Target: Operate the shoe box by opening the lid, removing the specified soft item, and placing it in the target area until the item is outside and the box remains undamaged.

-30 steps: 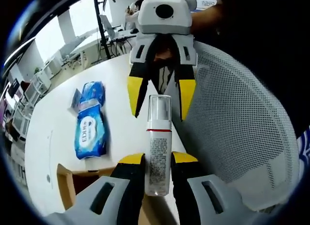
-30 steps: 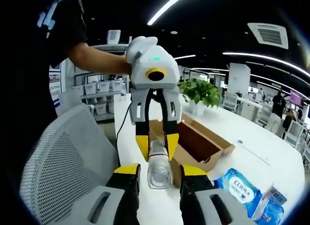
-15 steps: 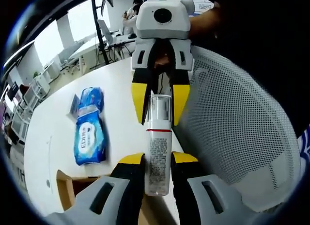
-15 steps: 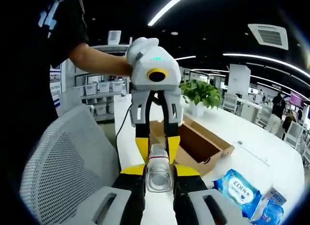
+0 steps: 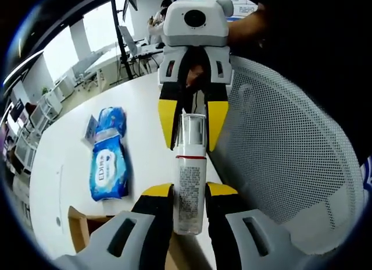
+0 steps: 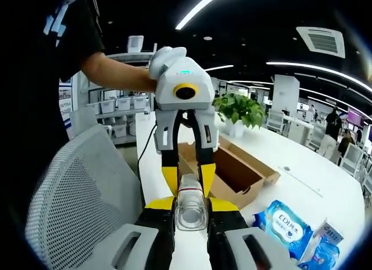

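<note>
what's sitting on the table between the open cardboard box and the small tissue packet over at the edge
A blue wet-wipe pack lies between the cardboard box and the small tissue packet, shown in the right gripper view.

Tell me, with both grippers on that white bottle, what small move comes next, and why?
Probably the left gripper should open its fingers. The right gripper has closed on the clear cap end of the bottle, so the handover looks complete. The shoe box already sits open on the table.
</note>
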`<state>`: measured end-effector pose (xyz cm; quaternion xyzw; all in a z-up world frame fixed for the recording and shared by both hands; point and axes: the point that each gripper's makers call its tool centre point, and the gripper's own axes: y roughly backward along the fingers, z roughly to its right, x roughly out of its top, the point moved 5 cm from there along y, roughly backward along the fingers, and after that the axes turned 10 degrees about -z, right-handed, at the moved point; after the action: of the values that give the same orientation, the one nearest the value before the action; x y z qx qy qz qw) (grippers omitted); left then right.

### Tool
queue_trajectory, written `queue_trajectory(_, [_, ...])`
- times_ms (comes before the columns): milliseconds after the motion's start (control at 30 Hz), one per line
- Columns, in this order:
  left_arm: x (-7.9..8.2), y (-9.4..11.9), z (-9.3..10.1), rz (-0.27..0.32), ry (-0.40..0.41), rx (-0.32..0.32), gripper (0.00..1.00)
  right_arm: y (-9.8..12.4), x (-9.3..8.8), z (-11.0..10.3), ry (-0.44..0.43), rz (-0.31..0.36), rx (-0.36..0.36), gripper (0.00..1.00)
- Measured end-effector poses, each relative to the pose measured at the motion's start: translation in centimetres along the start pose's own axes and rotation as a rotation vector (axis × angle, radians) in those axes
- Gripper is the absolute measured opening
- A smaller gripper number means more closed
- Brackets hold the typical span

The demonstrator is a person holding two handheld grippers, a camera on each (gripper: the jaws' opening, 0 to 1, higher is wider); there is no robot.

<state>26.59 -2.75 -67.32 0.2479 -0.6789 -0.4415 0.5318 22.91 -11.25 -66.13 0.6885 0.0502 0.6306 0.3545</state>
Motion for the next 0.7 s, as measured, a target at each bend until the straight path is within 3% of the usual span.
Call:
queue_trajectory(133, [0.1,0.0,-0.1,0.005,0.000,0.009,0.21,0.1,0.1,0.2,-0.005,0.001,-0.004,0.15])
queue_trajectory(400, [0.5,0.1,-0.9,0.050,0.019,0.052,0.33,-0.3,-0.1,0.3,0.018,-0.019,-0.002,0.15])
queue_trajectory(700, [-0.3,0.8,-1.1,0.062,0.063,0.084,0.35,-0.7,0.1,0.6,0.022,-0.023,0.008,0.15])
